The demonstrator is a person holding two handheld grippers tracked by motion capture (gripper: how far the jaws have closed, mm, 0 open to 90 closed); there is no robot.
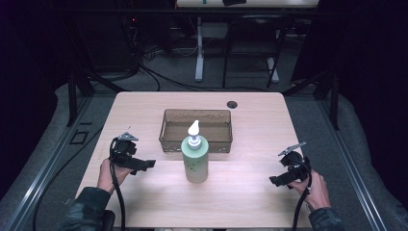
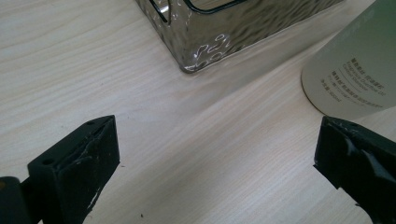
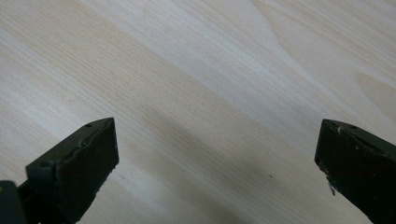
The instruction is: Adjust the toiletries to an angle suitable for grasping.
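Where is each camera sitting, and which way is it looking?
High view: up above the person's side, looking forward and down at the table, pump bottle, clear bin; both hands and the left claw and right claw show.
Left gripper view: rides on the left claw, looking between its open black jaws at the bottle's base and a bin corner.
Right gripper view: rides on the right claw, looking between open jaws at bare wood.
Shared: bottle and bin appear in the high and left gripper views.

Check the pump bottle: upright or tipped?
Upright. The pump bottle stands on its base on the table, white pump on top, in front of the bin.
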